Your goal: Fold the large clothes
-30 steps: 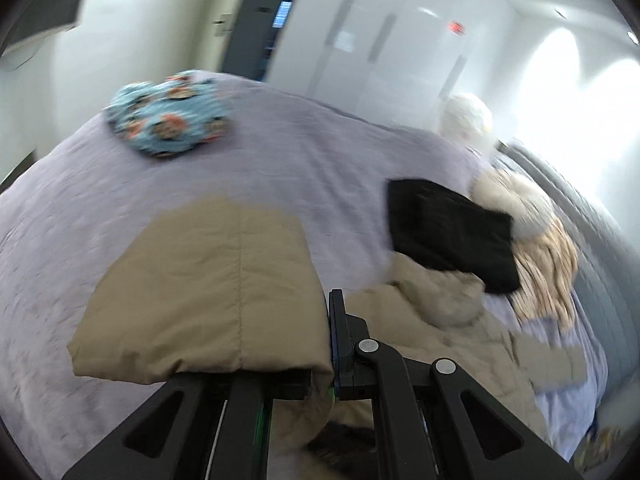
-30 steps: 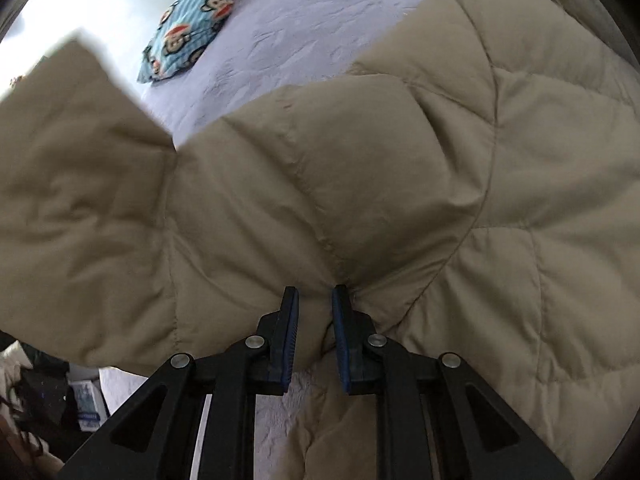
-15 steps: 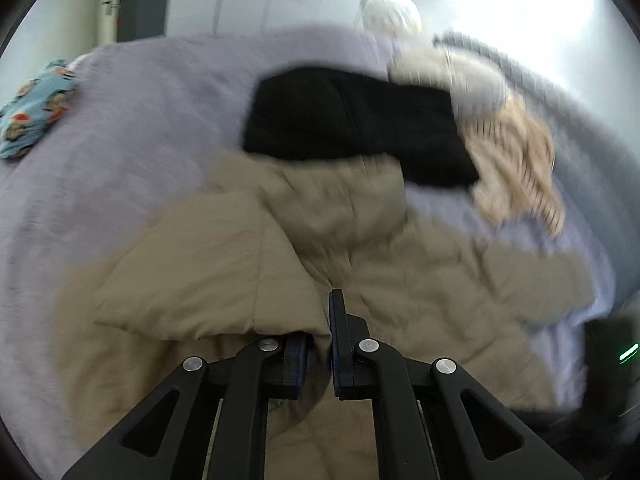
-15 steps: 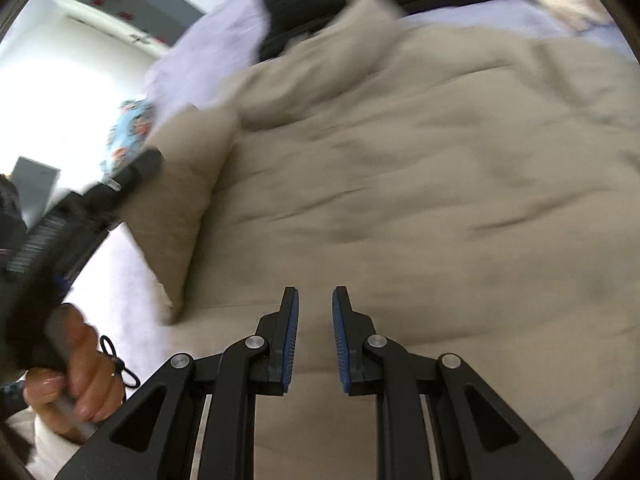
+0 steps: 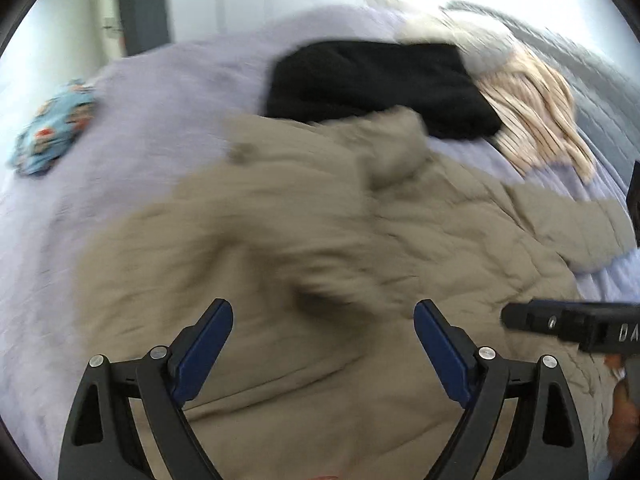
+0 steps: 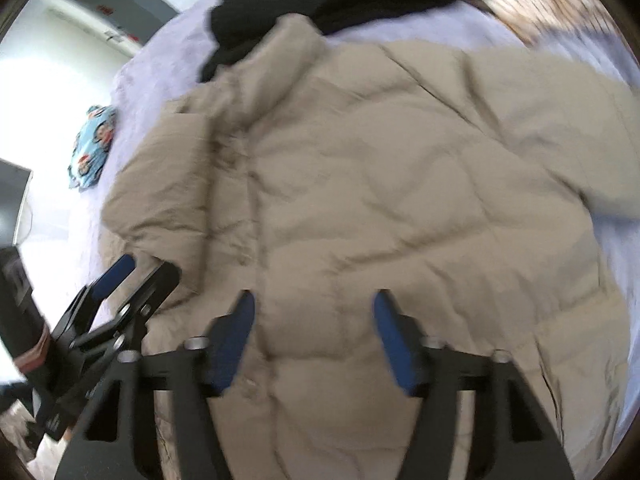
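Note:
A large beige quilted jacket [image 5: 320, 232] lies spread on the lilac bed [image 5: 152, 100], collar toward the far side. It fills the right wrist view [image 6: 380, 200]. My left gripper [image 5: 323, 344] is open and empty just above the jacket's near part. My right gripper [image 6: 314, 332] is open and empty over the jacket's lower front. The left gripper also shows at the left of the right wrist view [image 6: 136, 276], beside the jacket's folded sleeve edge. The right gripper's body shows at the right edge of the left wrist view [image 5: 572, 326].
A black garment [image 5: 376, 84] lies beyond the jacket's collar, with a cream striped garment [image 5: 532, 108] and a pale fluffy item [image 5: 460, 36] to its right. A blue patterned cloth [image 5: 52, 128] lies at the bed's left. Wardrobe doors stand behind the bed.
Both grippers opened and let go of the jacket. A second ago they held its sleeve and side raised; now the jacket lies flat on the bed and both grippers hover over it.

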Tool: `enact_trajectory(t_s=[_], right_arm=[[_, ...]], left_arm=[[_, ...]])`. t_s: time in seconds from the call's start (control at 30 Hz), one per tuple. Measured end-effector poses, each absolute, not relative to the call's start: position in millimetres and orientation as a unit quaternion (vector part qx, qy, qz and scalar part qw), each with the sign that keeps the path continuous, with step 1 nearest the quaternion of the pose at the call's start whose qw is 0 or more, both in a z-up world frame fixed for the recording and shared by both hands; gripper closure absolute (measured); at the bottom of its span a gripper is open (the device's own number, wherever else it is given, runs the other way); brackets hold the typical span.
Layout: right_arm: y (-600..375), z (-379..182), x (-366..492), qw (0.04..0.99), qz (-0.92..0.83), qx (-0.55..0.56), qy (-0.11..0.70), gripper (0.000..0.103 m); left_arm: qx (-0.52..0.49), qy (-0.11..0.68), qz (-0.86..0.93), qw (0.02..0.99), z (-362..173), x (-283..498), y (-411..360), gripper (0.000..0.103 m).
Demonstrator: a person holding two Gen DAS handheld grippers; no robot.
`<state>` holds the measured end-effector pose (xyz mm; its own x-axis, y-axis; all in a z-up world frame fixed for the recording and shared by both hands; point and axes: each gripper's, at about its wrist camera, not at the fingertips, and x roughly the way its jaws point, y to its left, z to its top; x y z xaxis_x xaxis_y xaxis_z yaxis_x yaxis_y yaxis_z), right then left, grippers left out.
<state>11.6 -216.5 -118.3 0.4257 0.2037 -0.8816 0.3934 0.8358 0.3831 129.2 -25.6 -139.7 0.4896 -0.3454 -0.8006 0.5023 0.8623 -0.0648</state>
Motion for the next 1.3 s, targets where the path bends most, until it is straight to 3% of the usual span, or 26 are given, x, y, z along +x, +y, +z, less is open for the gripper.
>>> enact_trajectory(t_s=[0.07,0.13,0.4,0.47,0.5,0.53,0.7,1.07,1.1,1.13,1.17,1.2,1.3], right_arm=[[-194.5,-108.4,30.9,0.811,-0.034,0.253,0.527,0.032],[-168.5,-99.5,48.8,0.824,0.001,0.218,0.523,0.019],[-92.9,-119.5,120.6,0.845,-0.045,0.055,0.53,0.021],[-114.3,-117.2,118.6,0.851,-0.067,0.106,0.511,0.048],[-126.5,-117.7,114.9,0.847,-0.07,0.141,0.507,0.087],[-140.2,-119.0,108.7,0.843,-0.081,0.17,0.504,0.095],[-204.6,-141.8,65.7,0.81,-0.109,0.282,0.503,0.095],[-218.4,-169.3,36.3,0.783,-0.118,0.316,0.523,0.095],[-218.3,-170.2,38.8,0.782,-0.115,0.318,0.524,0.095],[-216.6,-170.4,41.4,0.782,-0.113,0.319,0.524,0.095],[-215.2,-171.7,44.6,0.782,-0.109,0.32,0.524,0.095],[-213.8,-172.4,47.0,0.782,-0.104,0.32,0.524,0.095],[-210.8,-179.5,50.5,0.783,-0.102,0.318,0.525,0.095]], left_arm=[[0.075,0.442,-0.202,0.871,-137.0,130.6,8.7,0.01],[0.055,0.455,-0.144,0.877,-141.6,136.4,45.3,0.01],[-0.05,0.503,-0.043,0.862,-163.9,166.4,132.5,0.01],[-0.066,0.504,-0.044,0.86,-163.1,170.6,138.3,0.01],[-0.079,0.507,-0.052,0.857,-162.8,172.8,144.3,0.01],[-0.092,0.51,-0.061,0.853,-162.6,175.0,148.6,0.01],[-0.128,0.525,-0.091,0.836,-165.0,194.2,153.3,0.01],[-0.154,0.548,-0.128,0.812,-179.1,243.2,127.5,0.011],[-0.154,0.546,-0.124,0.814,-180.9,244.6,127.8,0.024],[-0.149,0.545,-0.119,0.816,-183.2,245.9,128.6,0.051],[-0.141,0.549,-0.115,0.816,-186.8,248.7,128.3,0.061],[-0.138,0.552,-0.11,0.815,-191.1,250.9,130.0,0.07],[-0.128,0.55,-0.091,0.82,-199.4,254.7,133.6,0.07]])
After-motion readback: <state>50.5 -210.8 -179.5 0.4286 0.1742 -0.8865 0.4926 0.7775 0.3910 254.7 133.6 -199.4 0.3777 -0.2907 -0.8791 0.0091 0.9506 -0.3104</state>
